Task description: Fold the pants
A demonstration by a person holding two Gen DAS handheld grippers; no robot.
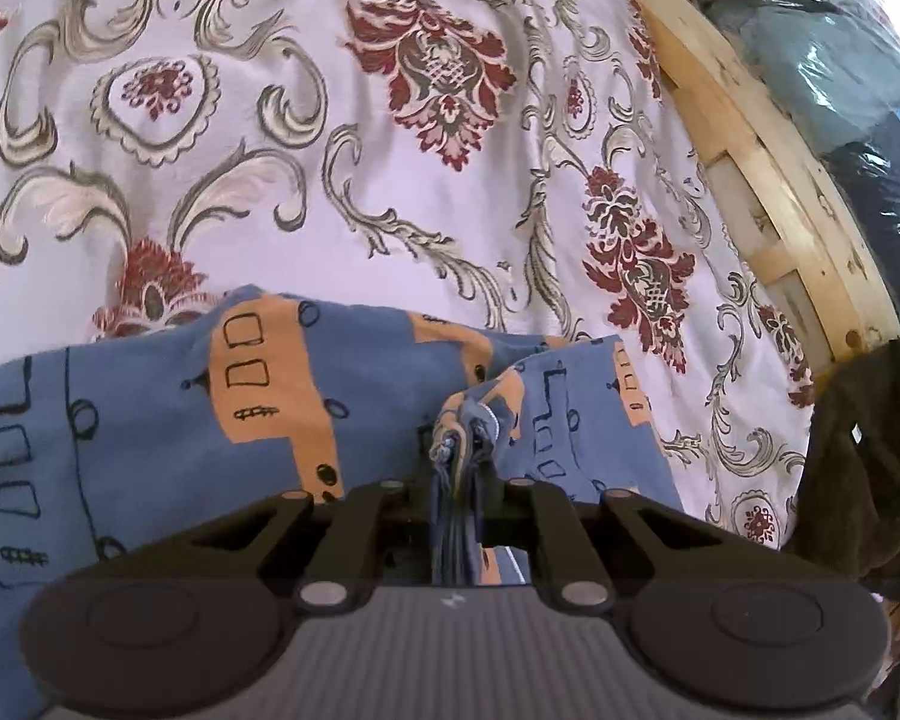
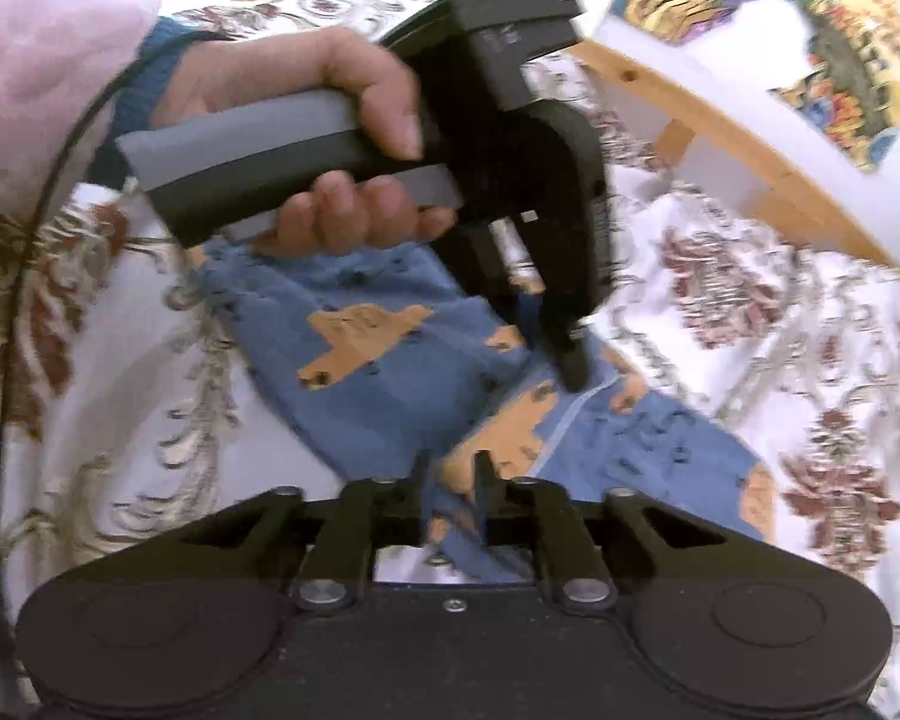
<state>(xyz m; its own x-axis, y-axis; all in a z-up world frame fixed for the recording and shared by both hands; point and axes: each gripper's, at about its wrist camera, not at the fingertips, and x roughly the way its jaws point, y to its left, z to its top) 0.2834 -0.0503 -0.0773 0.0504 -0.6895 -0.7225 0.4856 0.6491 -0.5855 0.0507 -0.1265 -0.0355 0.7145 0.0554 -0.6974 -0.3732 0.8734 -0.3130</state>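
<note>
Blue pants (image 1: 150, 420) with orange house patches lie on a floral bedspread (image 1: 330, 180). My left gripper (image 1: 459, 462) is shut on a bunched edge of the fabric, which stands up between its fingers. In the right wrist view the pants (image 2: 360, 372) stretch diagonally across the bed. My right gripper (image 2: 453, 474) is shut on their near edge, with blue cloth pinched between the fingers. A hand (image 2: 306, 78) holds the left gripper (image 2: 573, 375) above the pants, its tips down on the cloth near a pale seam.
A wooden bed frame (image 1: 768, 180) curves along the right side, with plastic-wrapped clothes (image 1: 840, 60) beyond it. A dark cloth (image 1: 870, 450) lies at the right edge. A white cushion with a colourful print (image 2: 780, 30) sits past the frame (image 2: 720, 138). A black cable (image 2: 6, 300) hangs at left.
</note>
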